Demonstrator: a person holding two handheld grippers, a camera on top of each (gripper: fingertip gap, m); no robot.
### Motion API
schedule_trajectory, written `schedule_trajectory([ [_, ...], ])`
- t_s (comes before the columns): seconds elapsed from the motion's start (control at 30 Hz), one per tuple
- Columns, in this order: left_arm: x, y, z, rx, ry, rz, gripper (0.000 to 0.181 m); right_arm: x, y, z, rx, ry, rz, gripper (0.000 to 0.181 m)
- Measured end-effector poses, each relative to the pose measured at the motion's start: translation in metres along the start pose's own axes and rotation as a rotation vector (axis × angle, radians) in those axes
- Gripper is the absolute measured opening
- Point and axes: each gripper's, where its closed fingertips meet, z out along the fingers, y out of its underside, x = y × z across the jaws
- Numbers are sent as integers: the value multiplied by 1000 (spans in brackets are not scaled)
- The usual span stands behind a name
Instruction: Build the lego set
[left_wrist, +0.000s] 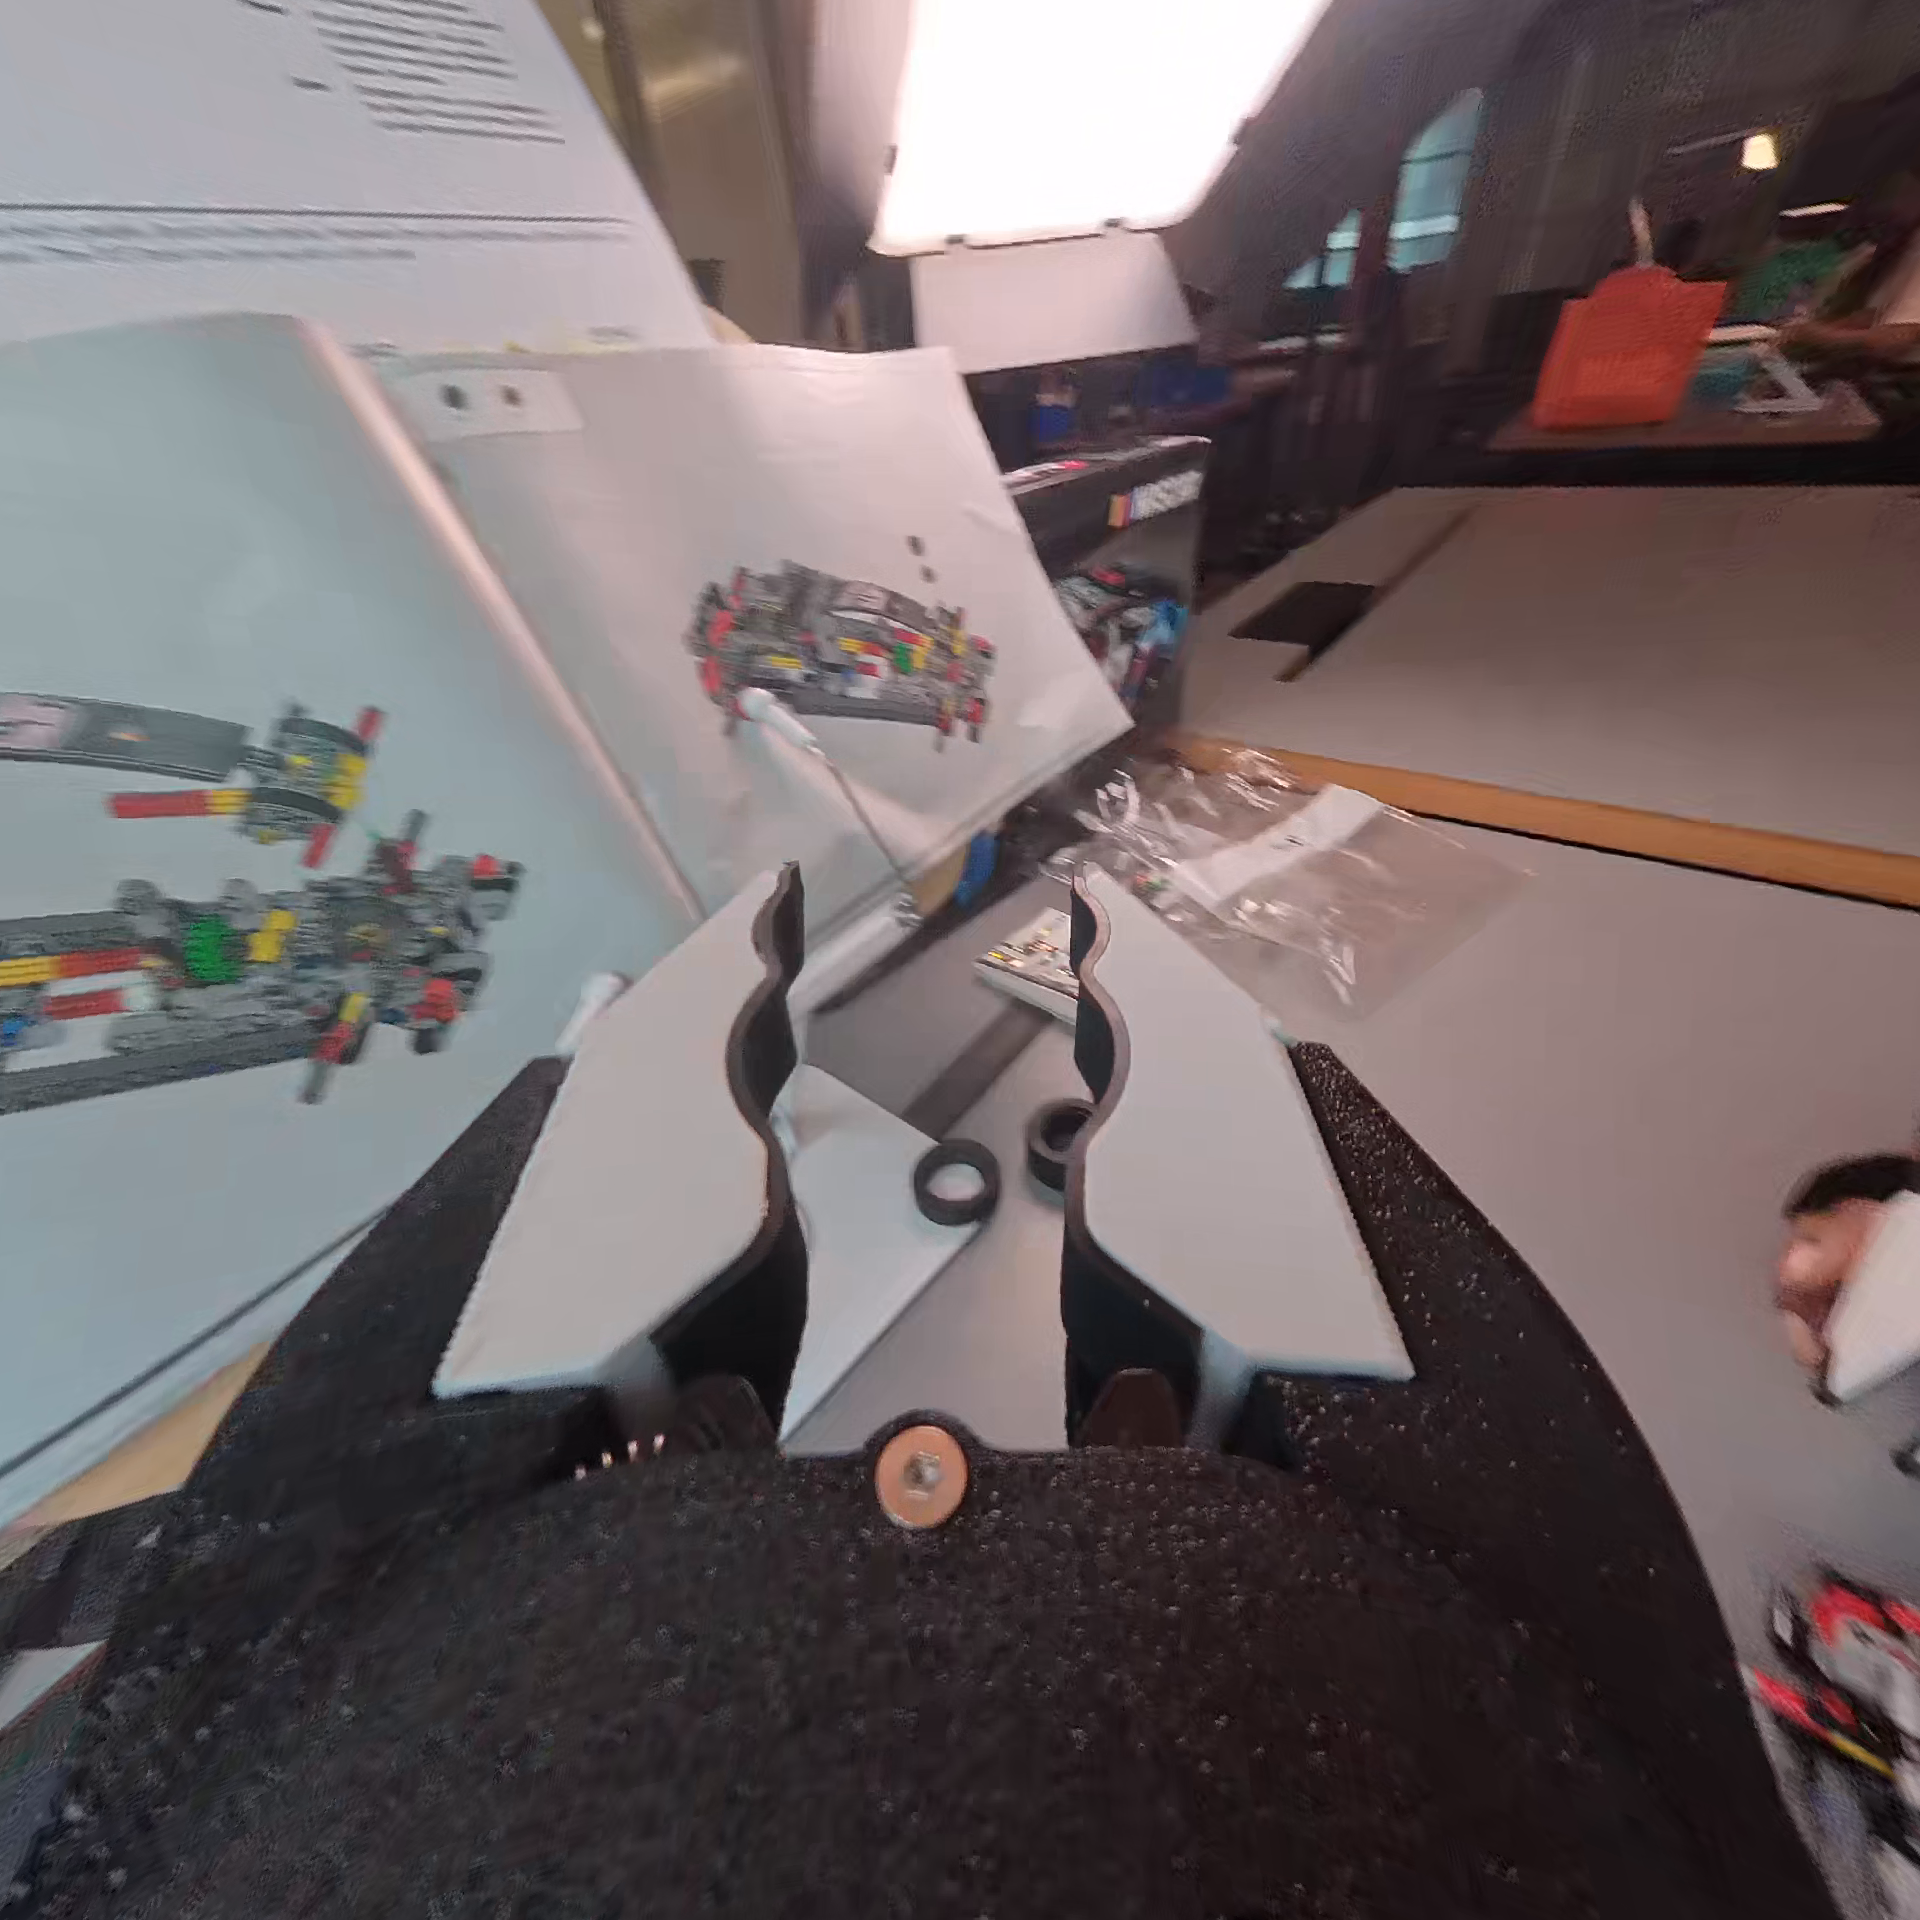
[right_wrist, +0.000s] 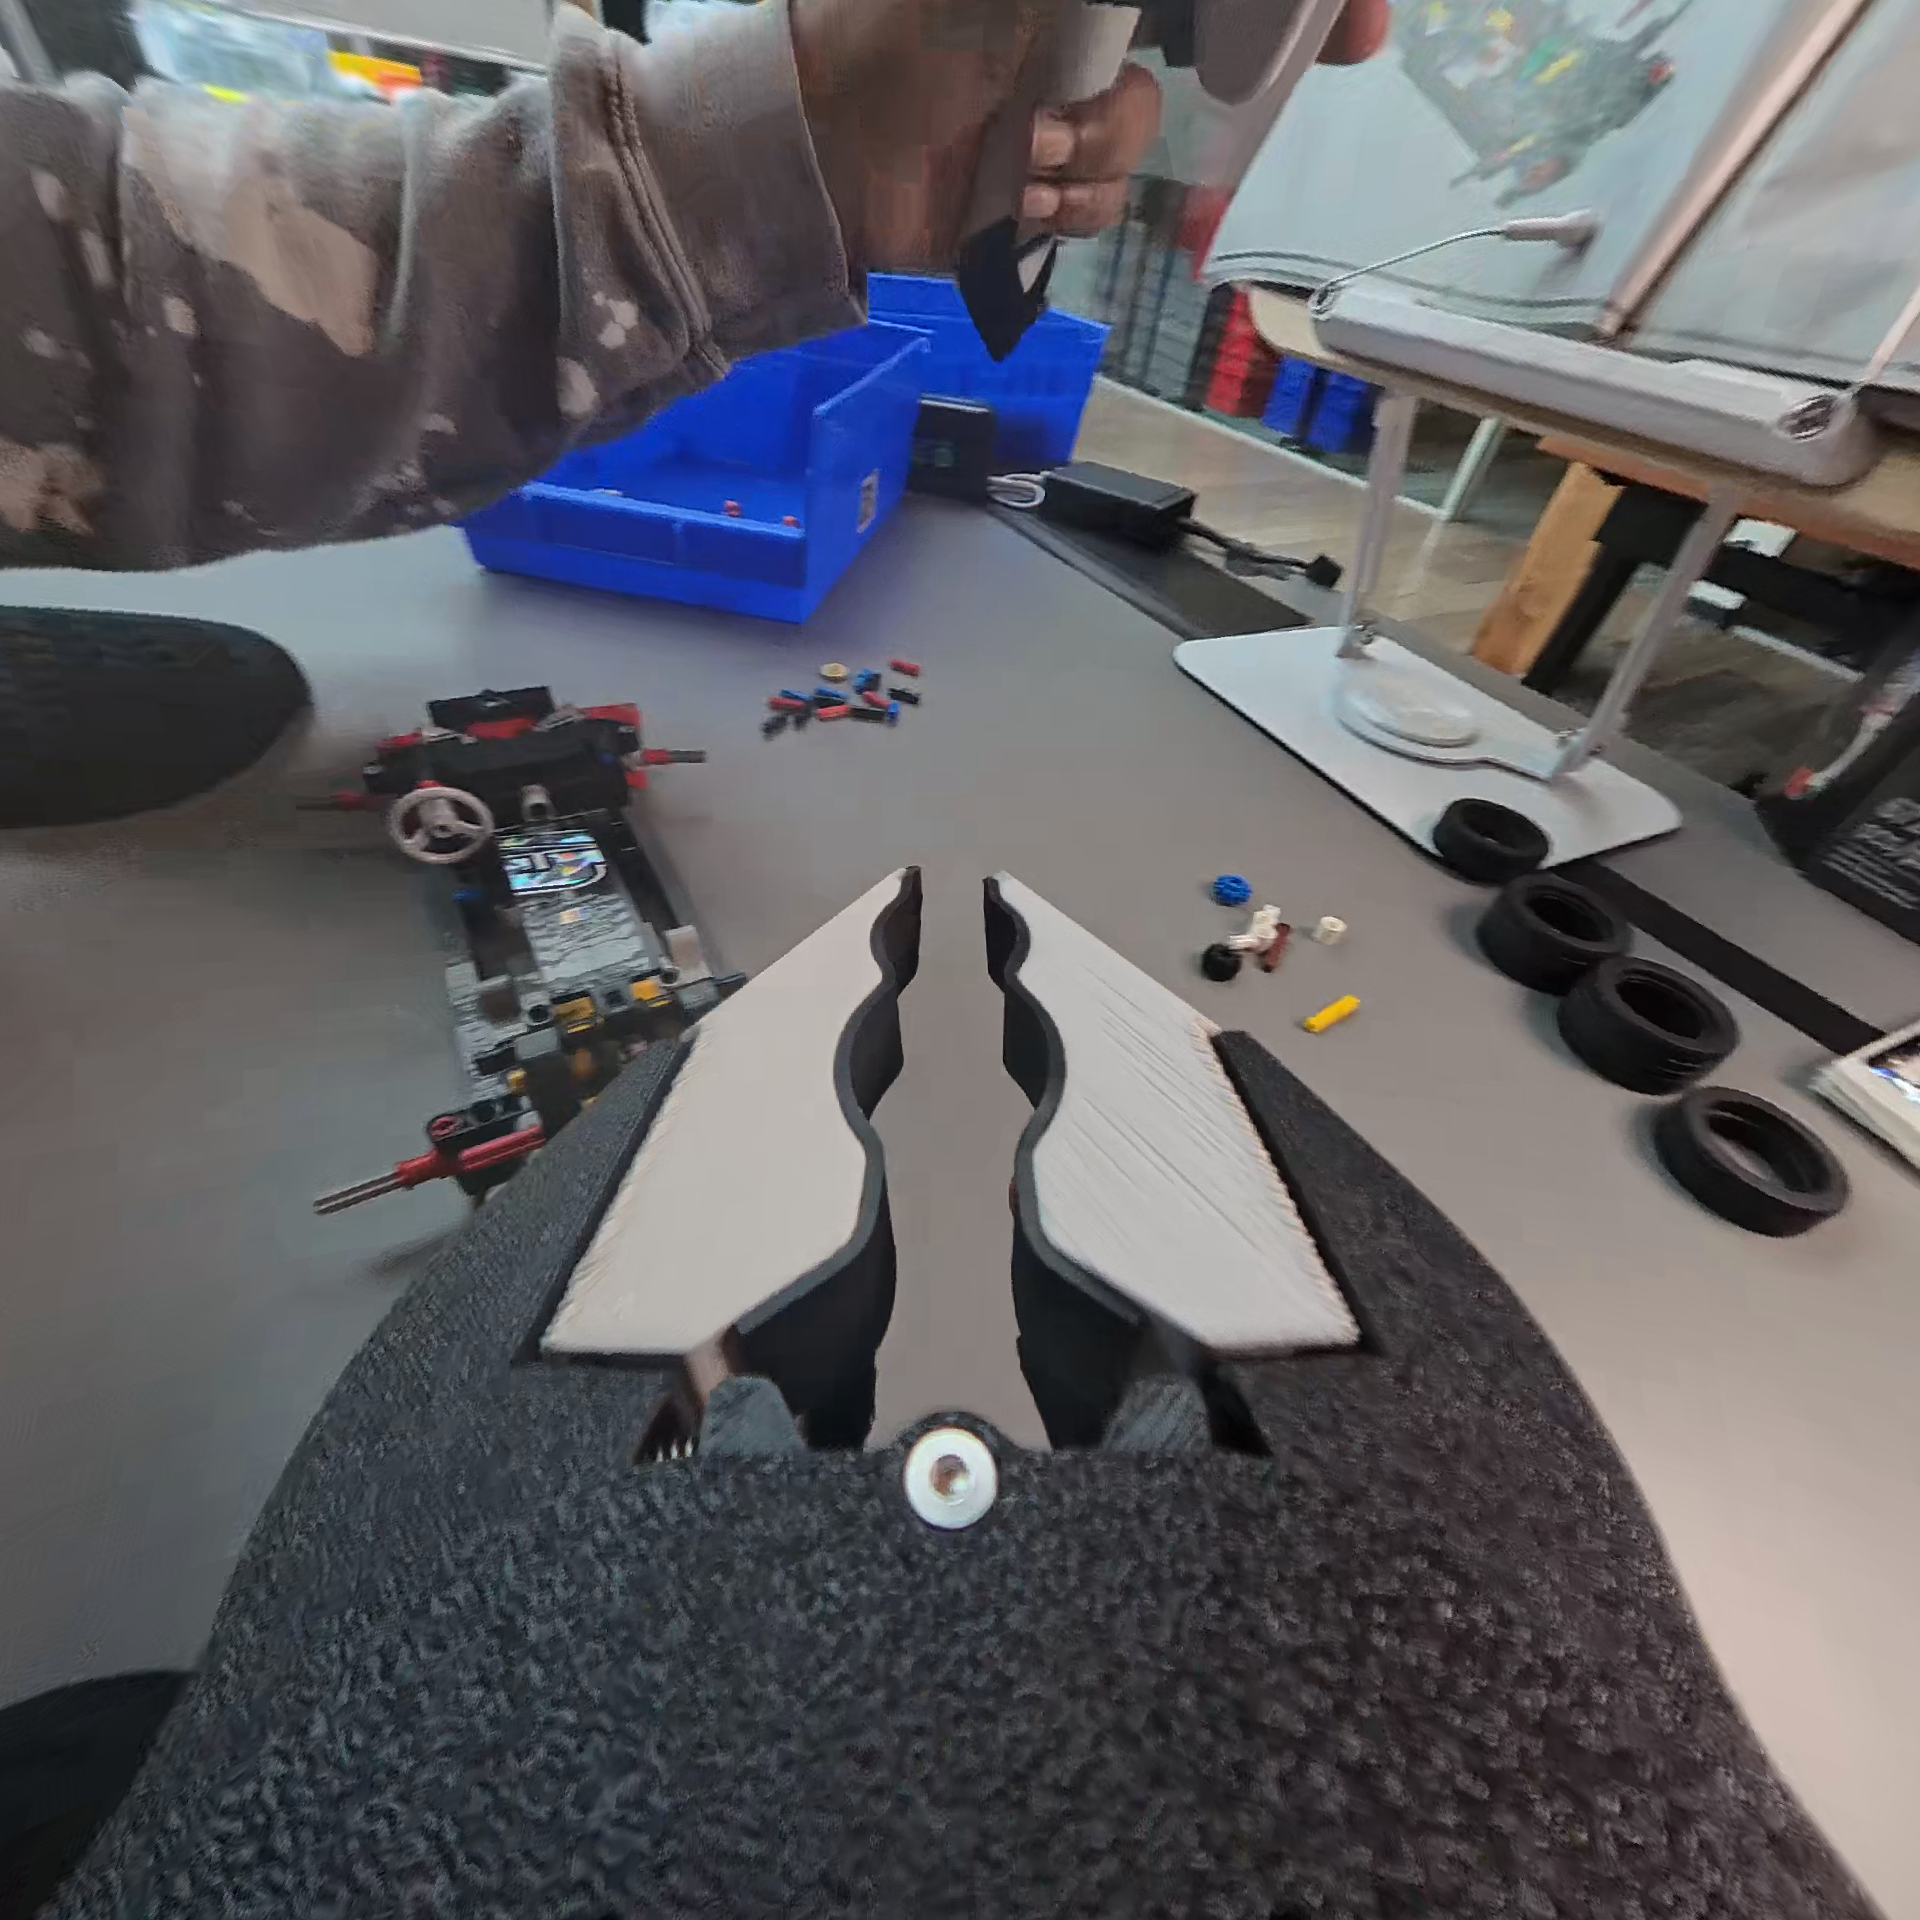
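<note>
Both grippers, left gripper (left_wrist: 935, 894) and right gripper (right_wrist: 952, 883), hang released and empty. Likely consulting the instruction booklet (left_wrist: 810, 582) (parts-picking stage); next, fetch a tire (right_wrist: 1647, 1023) for the chassis (right_wrist: 551, 914) lying left on the table (right_wrist: 1039, 727).

Workshop: blue parts bins (right_wrist: 665, 520), workbenches (left_wrist: 1558, 644)

Bare grey worktop (right_wrist: 987, 748) straight ahead of the right gripper (right_wrist: 953, 883), jaws slightly apart and empty. Hemmed on the left by the car chassis (right_wrist: 540, 914), on the right by loose small parts (right_wrist: 1262, 935) and a row of black tyres (right_wrist: 1647, 1023). Farther off, blocked by the blue bin (right_wrist: 707, 520) and book stand base (right_wrist: 1423, 727). Overhead, crossed by a sleeved arm (right_wrist: 364, 291).
</note>
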Motion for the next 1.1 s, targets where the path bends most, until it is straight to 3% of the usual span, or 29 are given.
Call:
schedule_trajectory([
  [0.17,130,73,-63,-231,418,-4,63,-43,12,-8,-106,-284,107,55],
  [0.3,187,148,-121,-507,600,-1,80,-61,31,-9,-234,-357,31,88],
  [0.37,195,176,-143,-603,611,36,87,-69,38,-5,-280,-384,-15,94],
  [0.47,203,196,-165,-640,637,33,98,-74,48,3,-327,-412,-55,92],
  [0.53,206,204,-170,-648,635,20,95,-76,53,4,-348,-441,-47,79],
  [0.67,208,225,-169,-695,591,102,91,-76,53,4,-341,-466,-44,77],
  [0.73,202,229,-164,-699,540,179,75,-75,46,4,-304,-467,-18,77],
  [0.87,205,230,-162,-696,539,198,66,-69,36,1,-244,-438,-5,77],
  [1.1,203,226,-157,-654,508,185,66,-50,-8,-3,-46,-363,46,77],
])
